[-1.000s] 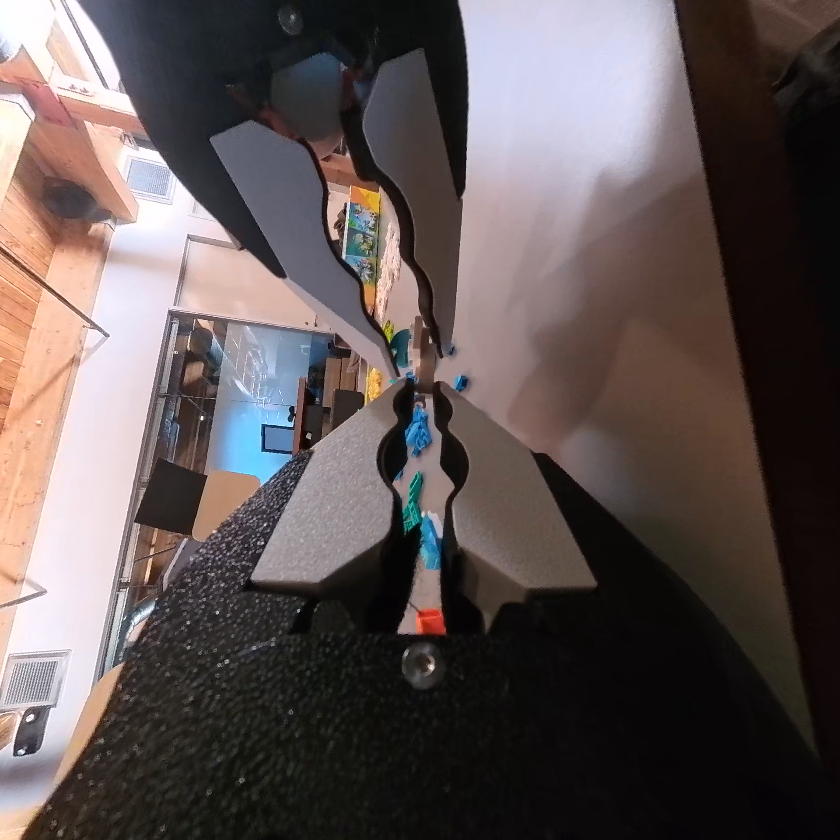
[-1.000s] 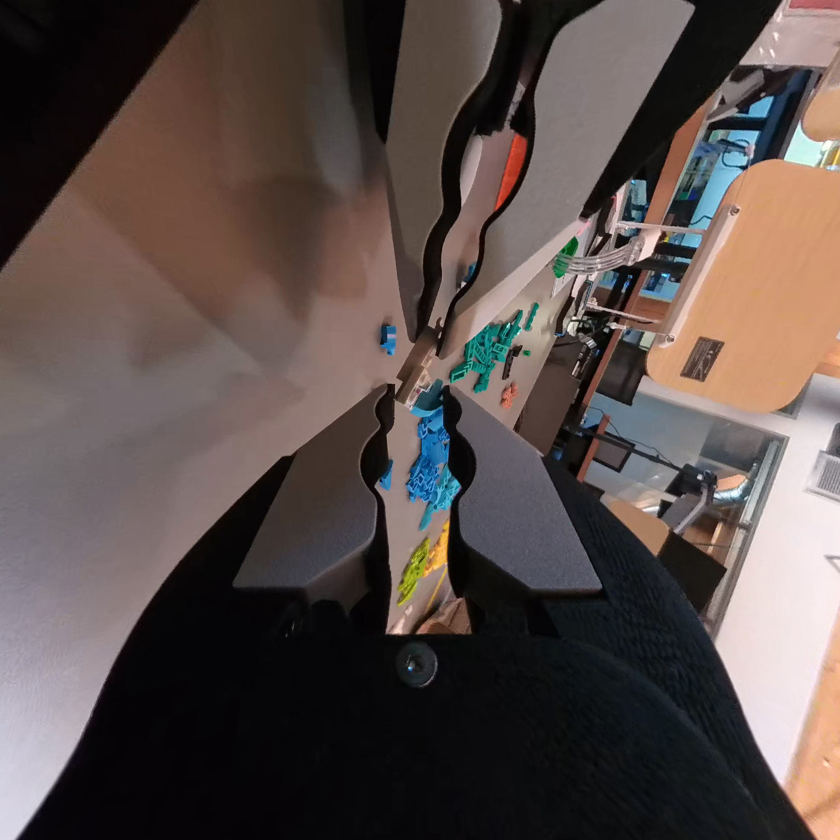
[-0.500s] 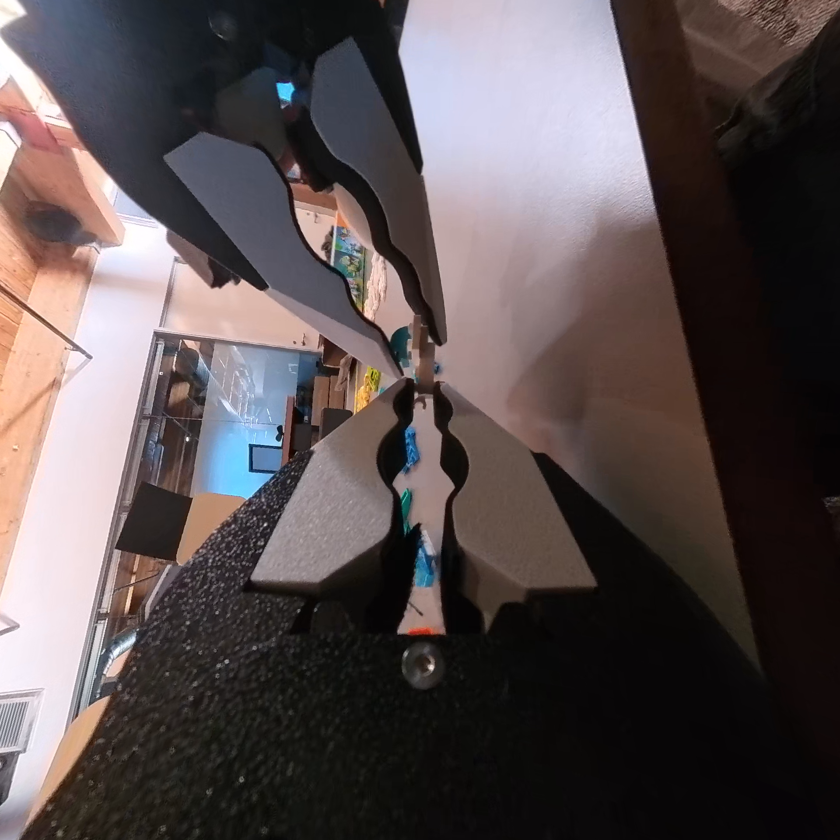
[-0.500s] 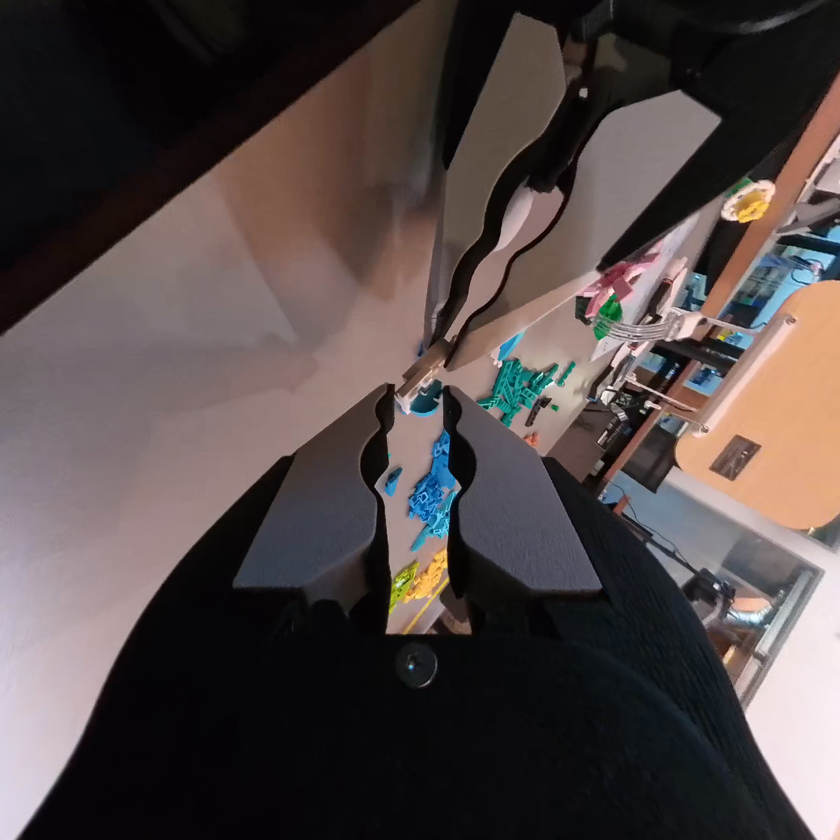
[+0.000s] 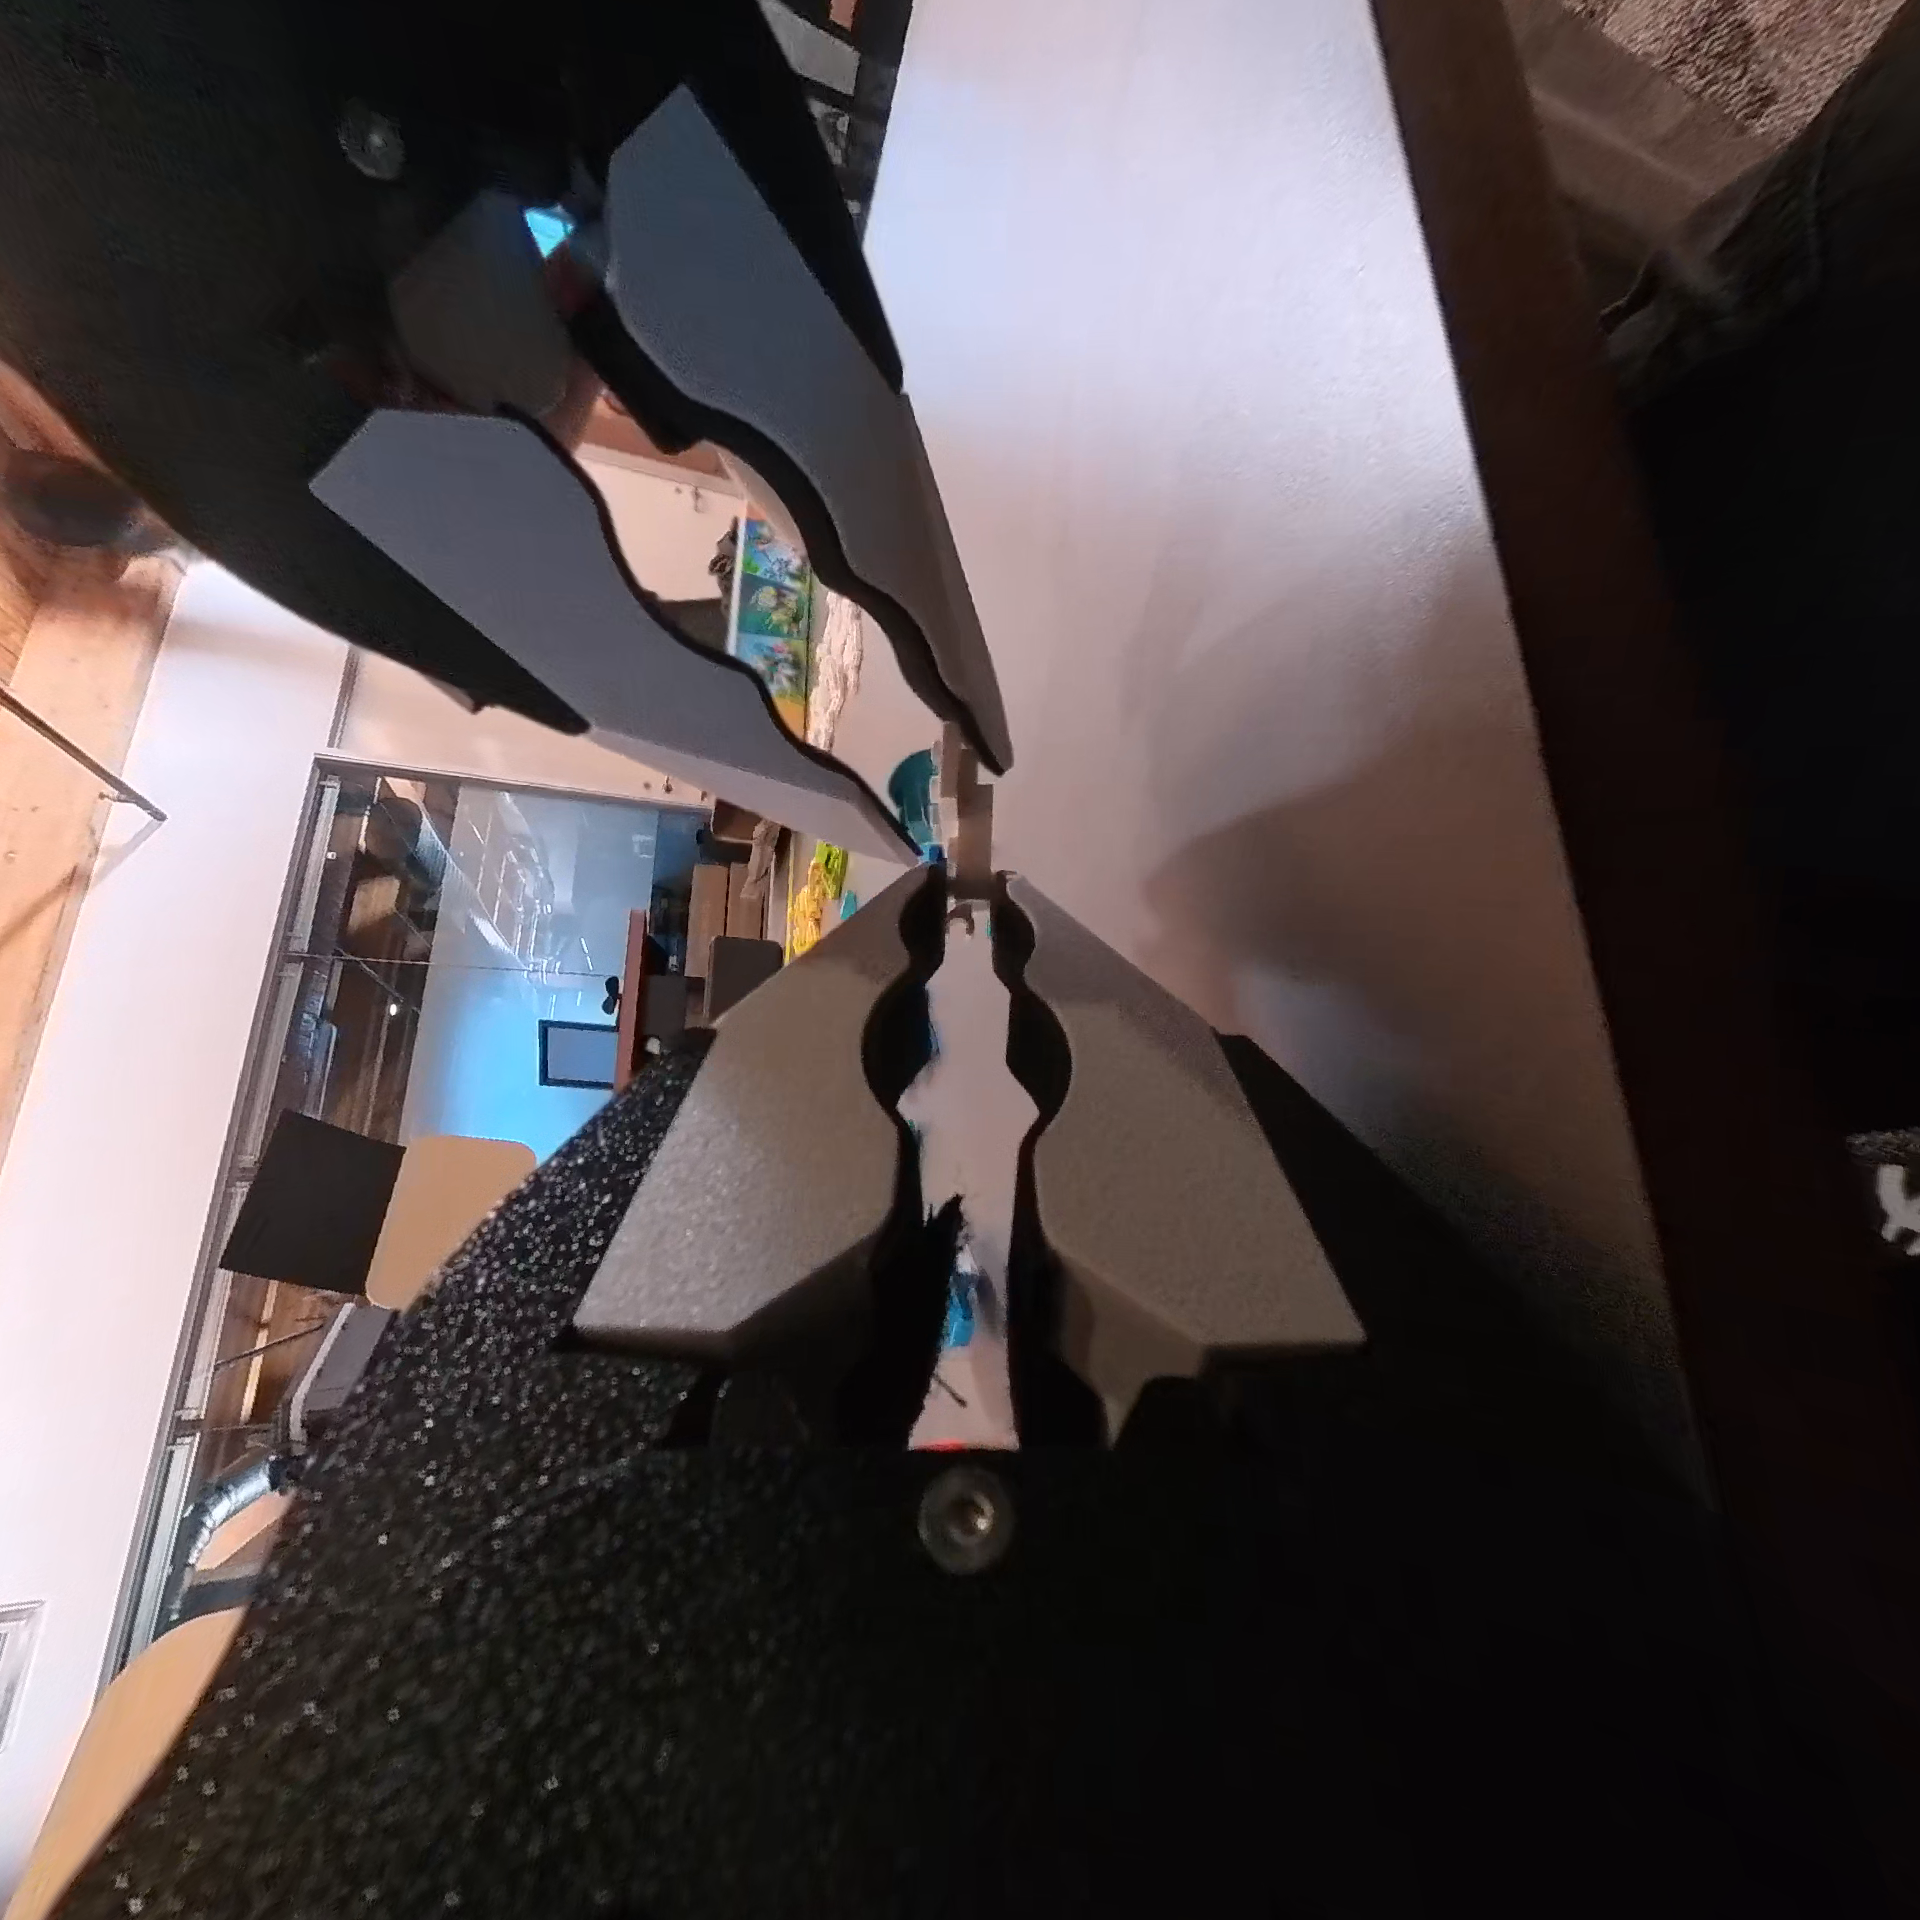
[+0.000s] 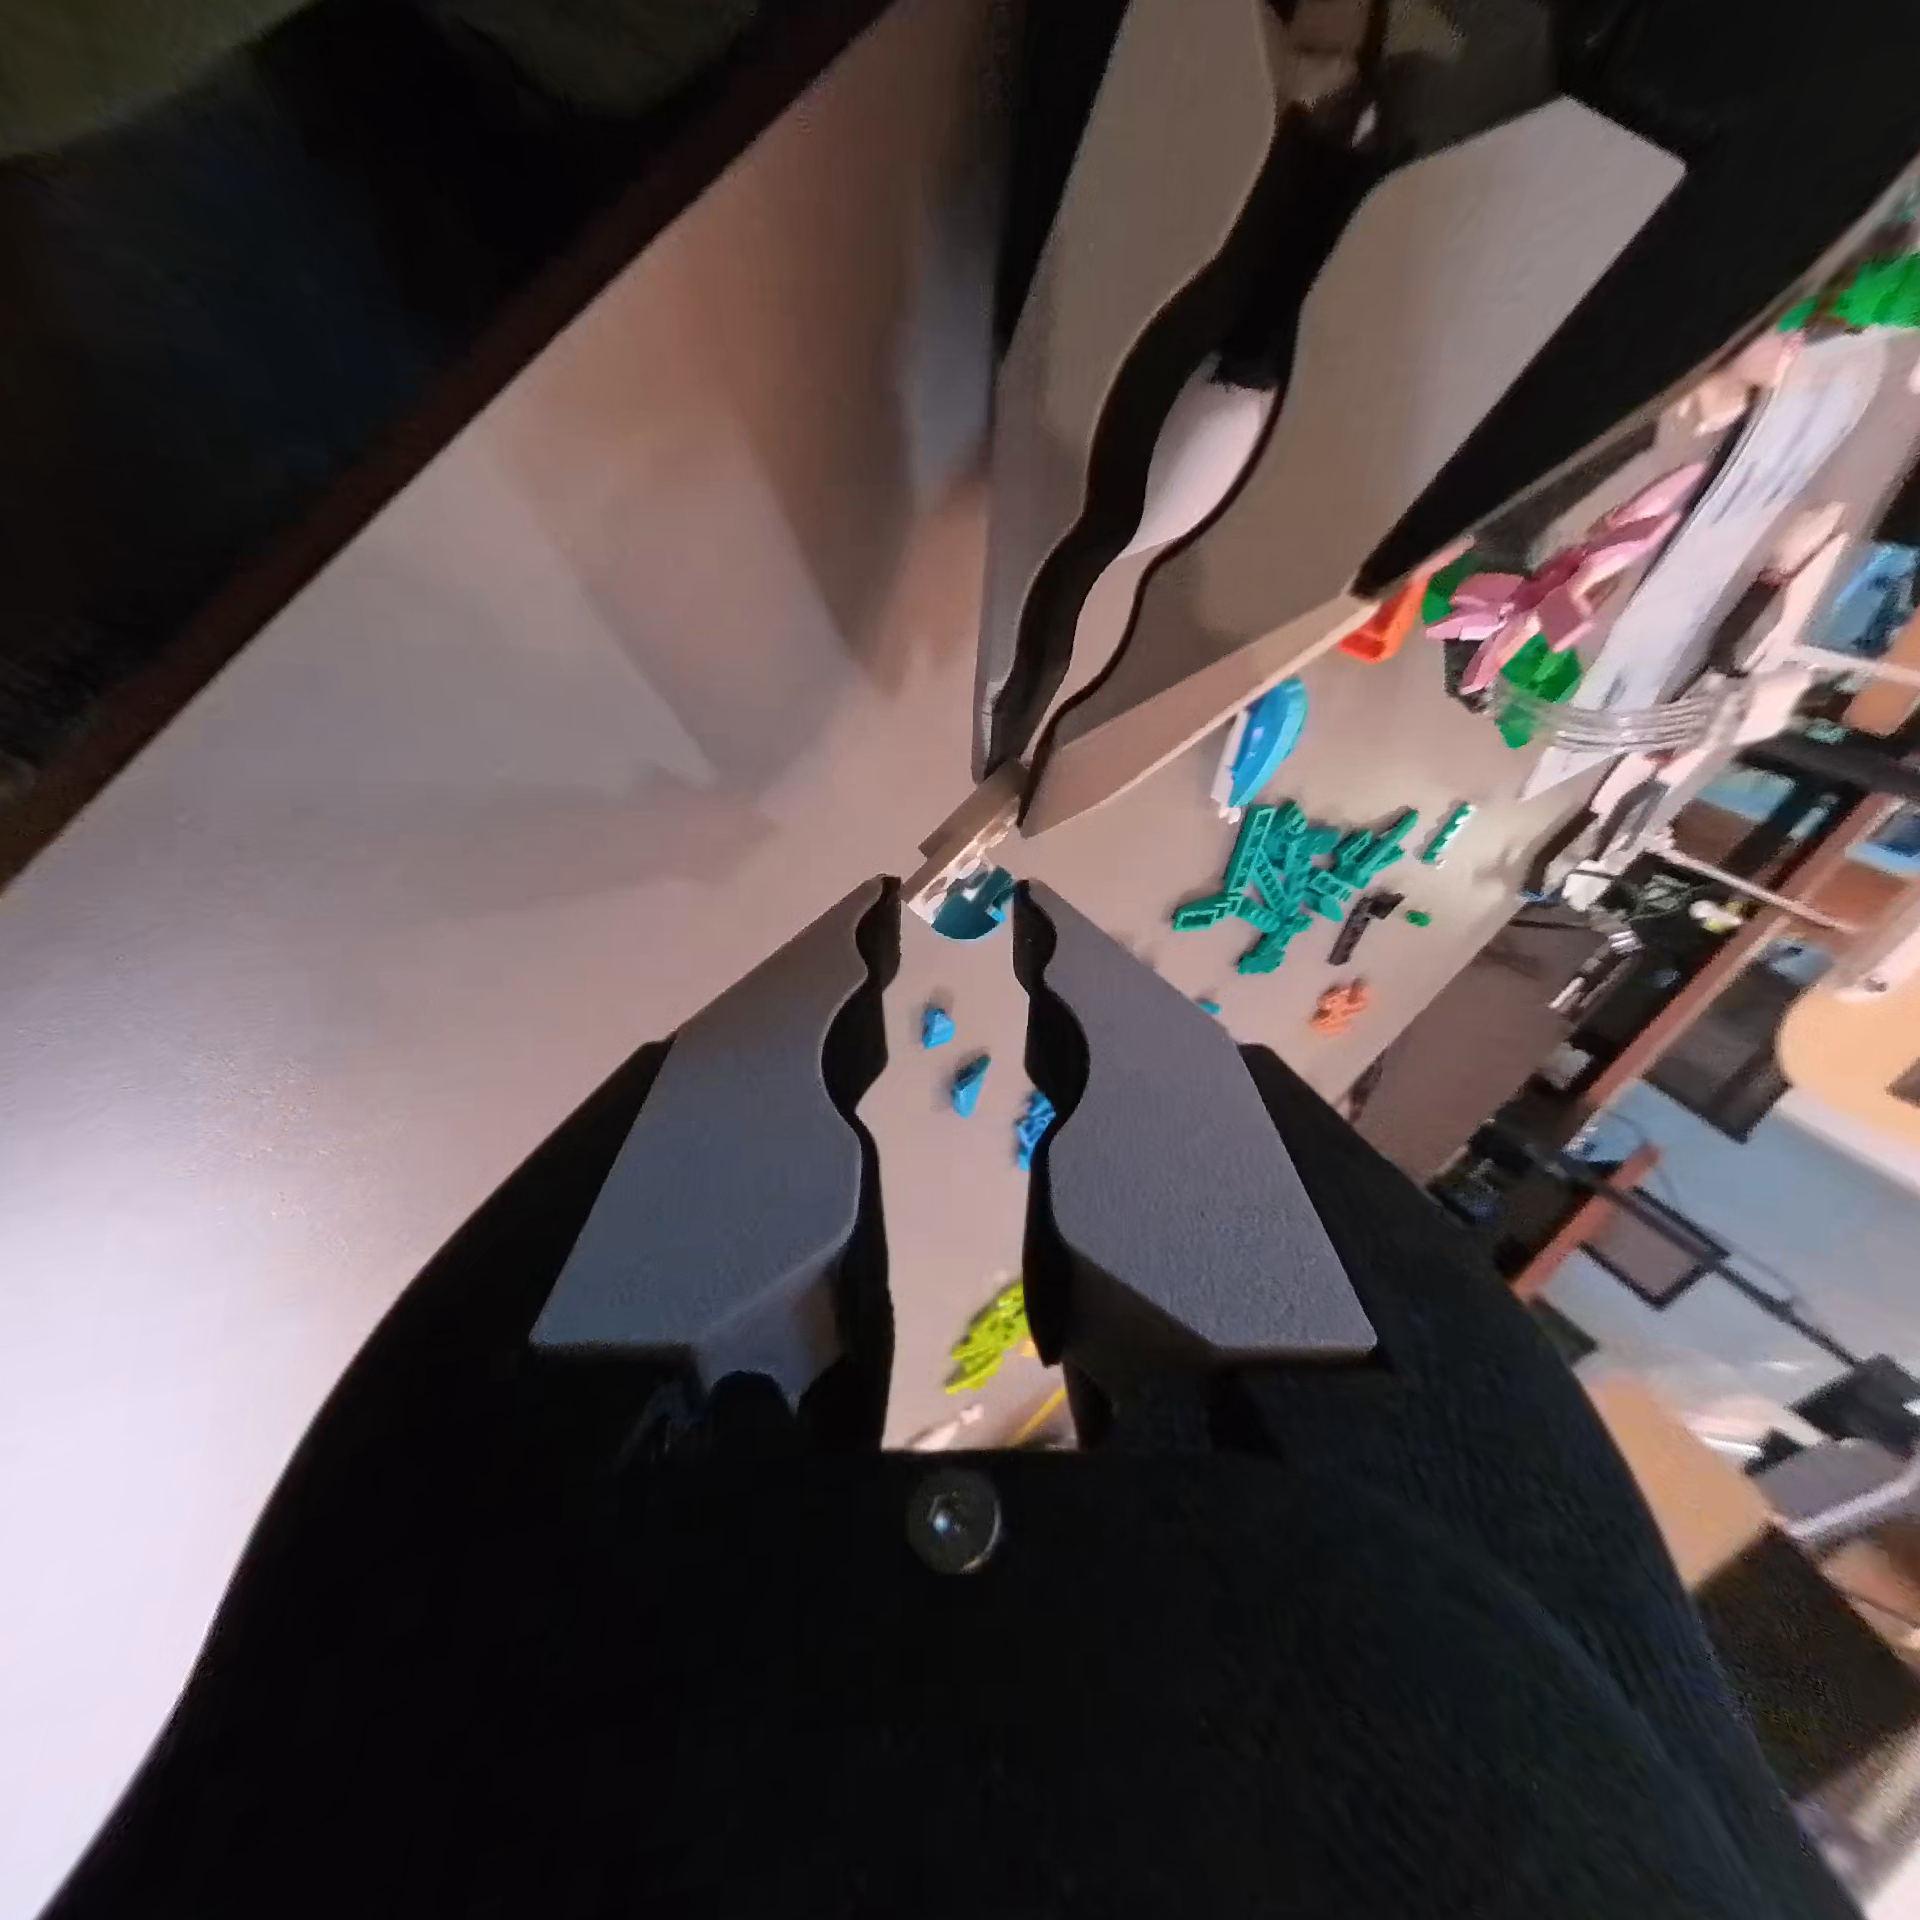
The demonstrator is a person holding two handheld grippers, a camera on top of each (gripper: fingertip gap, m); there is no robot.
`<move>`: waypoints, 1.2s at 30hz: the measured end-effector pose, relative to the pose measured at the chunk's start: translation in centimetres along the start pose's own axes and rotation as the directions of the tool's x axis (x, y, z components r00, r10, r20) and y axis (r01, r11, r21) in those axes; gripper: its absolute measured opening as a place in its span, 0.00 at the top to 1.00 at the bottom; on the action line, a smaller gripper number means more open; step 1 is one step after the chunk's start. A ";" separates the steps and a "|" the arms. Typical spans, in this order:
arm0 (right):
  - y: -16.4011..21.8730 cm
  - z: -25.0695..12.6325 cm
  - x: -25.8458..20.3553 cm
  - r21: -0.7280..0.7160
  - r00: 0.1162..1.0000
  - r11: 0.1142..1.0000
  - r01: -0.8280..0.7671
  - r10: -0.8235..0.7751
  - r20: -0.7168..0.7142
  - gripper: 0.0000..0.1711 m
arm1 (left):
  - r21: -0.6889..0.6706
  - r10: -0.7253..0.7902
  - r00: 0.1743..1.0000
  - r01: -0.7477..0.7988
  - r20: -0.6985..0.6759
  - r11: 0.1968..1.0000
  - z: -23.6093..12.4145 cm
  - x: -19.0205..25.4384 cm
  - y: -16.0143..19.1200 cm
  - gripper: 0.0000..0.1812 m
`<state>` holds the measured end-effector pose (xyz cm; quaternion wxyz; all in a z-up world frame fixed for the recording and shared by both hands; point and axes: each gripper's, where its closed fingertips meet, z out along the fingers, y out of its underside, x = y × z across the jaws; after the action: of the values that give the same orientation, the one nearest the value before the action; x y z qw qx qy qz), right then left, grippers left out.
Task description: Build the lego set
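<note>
Above the white table, the left gripper clamps a tan Lego assembly; the right gripper, parted, meets its other end.

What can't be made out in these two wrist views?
- Tan piece, left wrist view: tiny, its ends hidden by fingertips, so its shape is unclear.
- Right gripper, right wrist view: tips sit at the piece; contact is unclear.
- Blue bricks: partly hidden by fingers.
- Table: far items blurred.
</note>
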<state>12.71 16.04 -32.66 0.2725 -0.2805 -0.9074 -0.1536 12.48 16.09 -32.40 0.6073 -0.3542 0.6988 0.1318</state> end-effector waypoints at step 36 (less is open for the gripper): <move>0.9 0.6 0.3 -0.013 0.969 0.970 -0.243 0.242 -0.039 0.91 | -0.038 -0.185 0.982 0.184 -0.042 0.982 0.3 -0.1 1.0 0.97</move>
<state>12.77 17.13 -32.85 0.3034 -0.3888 -0.8598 -0.1321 11.99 17.02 -32.60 0.5949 -0.4306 0.6742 0.0788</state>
